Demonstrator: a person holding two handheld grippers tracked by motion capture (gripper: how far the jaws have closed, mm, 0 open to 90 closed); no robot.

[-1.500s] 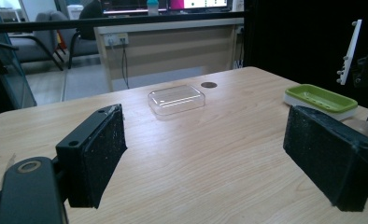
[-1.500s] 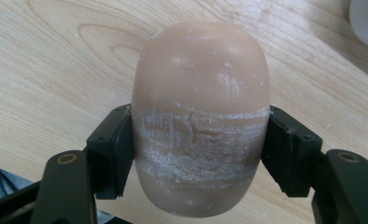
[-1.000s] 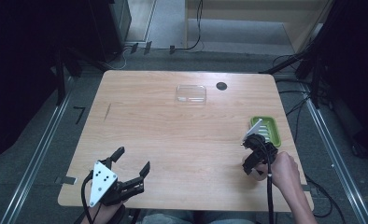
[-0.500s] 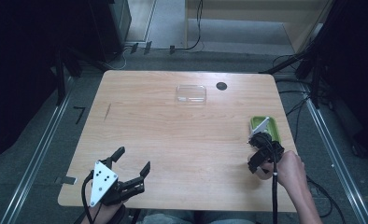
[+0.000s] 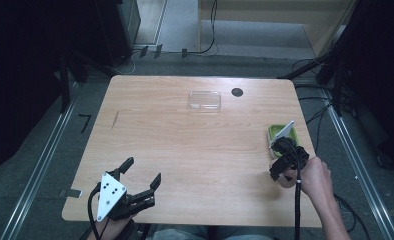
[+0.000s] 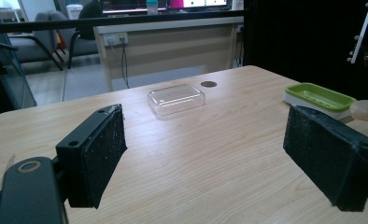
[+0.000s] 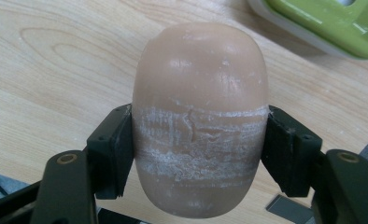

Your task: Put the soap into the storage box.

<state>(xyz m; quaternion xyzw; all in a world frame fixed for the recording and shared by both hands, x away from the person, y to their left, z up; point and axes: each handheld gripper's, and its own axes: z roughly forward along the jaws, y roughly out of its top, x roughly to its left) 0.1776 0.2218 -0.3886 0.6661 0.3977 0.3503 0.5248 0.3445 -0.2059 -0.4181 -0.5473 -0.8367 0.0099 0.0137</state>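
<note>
— Looking at the lower right of the high view, what is that right gripper [image 5: 280, 172] carrying?

— A bar of soap [image 7: 200, 116], pale and rounded. In the right gripper view both black jaws press against its sides, and it has whitish scuff marks across its middle. It sits in the centre of that frame, above the wooden table [image 5: 185, 145].

— And the green thing beside it?

— A green soap dish [image 5: 281, 135] on a white base, at the right edge of the table in the high view, just above the gripper. In the right gripper view it fills the upper right corner [image 7: 327, 25].

— What about the other hand?

— The left gripper [image 5: 140, 177] is at the lower left of the high view, jaws spread wide with nothing between them. In the left gripper view the pads stand far apart at the two bottom corners.

— Anything else on the table?

— A clear plastic lid [image 5: 205, 100] lies flat in the upper middle, with a dark round hole [image 5: 237, 92] just right of it.
</note>
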